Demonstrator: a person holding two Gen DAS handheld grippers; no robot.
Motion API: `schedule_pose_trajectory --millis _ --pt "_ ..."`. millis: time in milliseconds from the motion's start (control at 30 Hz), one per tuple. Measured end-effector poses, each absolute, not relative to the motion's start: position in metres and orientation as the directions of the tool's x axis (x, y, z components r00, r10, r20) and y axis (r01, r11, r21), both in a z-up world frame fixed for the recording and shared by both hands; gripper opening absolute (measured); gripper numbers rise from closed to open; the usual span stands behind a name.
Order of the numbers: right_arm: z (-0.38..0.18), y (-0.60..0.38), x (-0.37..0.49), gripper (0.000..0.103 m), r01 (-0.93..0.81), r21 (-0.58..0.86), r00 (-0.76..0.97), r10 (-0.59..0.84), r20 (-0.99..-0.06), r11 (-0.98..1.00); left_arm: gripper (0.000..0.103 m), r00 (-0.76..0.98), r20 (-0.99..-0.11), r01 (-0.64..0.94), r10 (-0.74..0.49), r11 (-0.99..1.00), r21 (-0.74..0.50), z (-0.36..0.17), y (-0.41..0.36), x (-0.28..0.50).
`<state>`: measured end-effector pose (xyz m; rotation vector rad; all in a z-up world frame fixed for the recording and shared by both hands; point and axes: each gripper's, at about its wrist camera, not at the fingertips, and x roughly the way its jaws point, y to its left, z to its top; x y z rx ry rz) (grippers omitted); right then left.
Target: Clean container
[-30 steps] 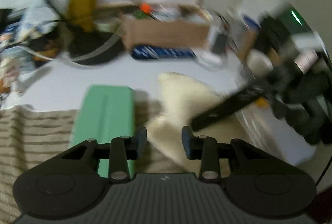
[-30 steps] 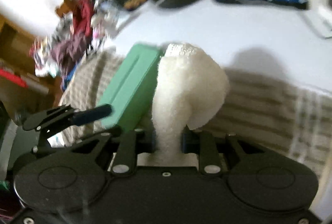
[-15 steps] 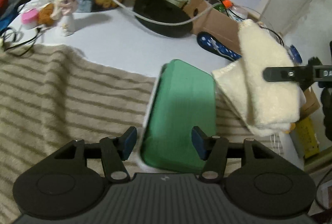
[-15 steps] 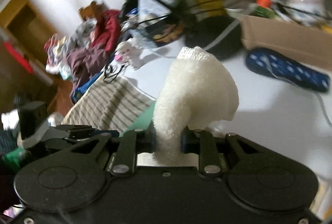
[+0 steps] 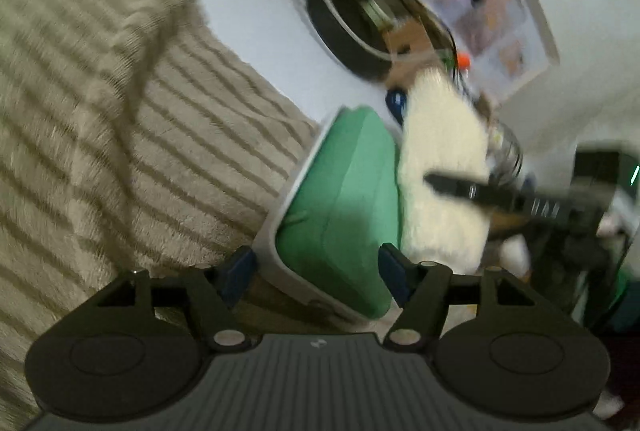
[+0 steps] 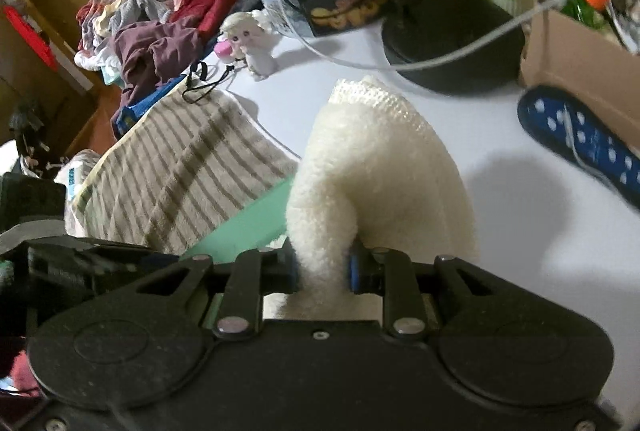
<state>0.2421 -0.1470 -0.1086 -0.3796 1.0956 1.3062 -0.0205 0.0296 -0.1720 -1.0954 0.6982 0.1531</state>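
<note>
Where the white table (image 6: 500, 199) shows bare, a striped beige towel (image 5: 120, 135) covers the near-left part of it. On the towel's right edge lies the green container (image 5: 344, 207), lid up, its white rim visible along the left side. Cream cloth (image 6: 372, 171), folded and fluffy, hangs just beside the container's right side; contact cannot be judged through the blur. Right gripper (image 6: 322, 267): fingers clamped on the cloth's lower fold. Left gripper (image 5: 316, 271): fingers spread wide, straddling the container's near end, not pressing it. Behind: black round base (image 6: 452, 43) with a white cable across it, cardboard box (image 6: 580, 75), blue dotted slipper (image 6: 580, 143), small doll figure (image 6: 252, 39).
</note>
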Motion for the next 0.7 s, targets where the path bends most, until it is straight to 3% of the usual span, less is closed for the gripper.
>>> schedule_pose_trajectory --millis 100,267,433,633,700 --pt "-0.116 -0.153 0.246 0.022 -0.878 0.364 -0.136 0.566 -0.813 0.312 0.067 0.810 -0.548 -0.426 -0.209 0.432 -0.795 -0.172 0.030 -0.029" --pt "-0.123 -0.163 0.251 0.022 -0.841 0.411 -0.162 0.562 -0.811 0.350 0.066 0.800 -0.574 -0.407 -0.175 0.544 -0.733 -0.164 0.020 -0.025" --pt "-0.126 -0.162 0.251 0.023 -0.836 0.412 -0.162 0.554 -0.817 0.363 0.065 0.825 -0.535 -0.410 -0.183 0.459 -0.788 -0.176 0.030 -0.029" --pt "-0.125 -0.166 0.252 0.023 -0.840 0.394 -0.150 0.540 -0.828 0.372 0.065 0.817 -0.566 -0.392 -0.113 0.611 -0.688 -0.147 0.008 -0.027" --pt "-0.125 -0.168 0.253 0.024 -0.841 0.389 -0.147 0.533 -0.833 0.376 0.060 0.809 -0.581 -0.377 -0.091 0.677 -0.632 -0.134 0.000 -0.026"
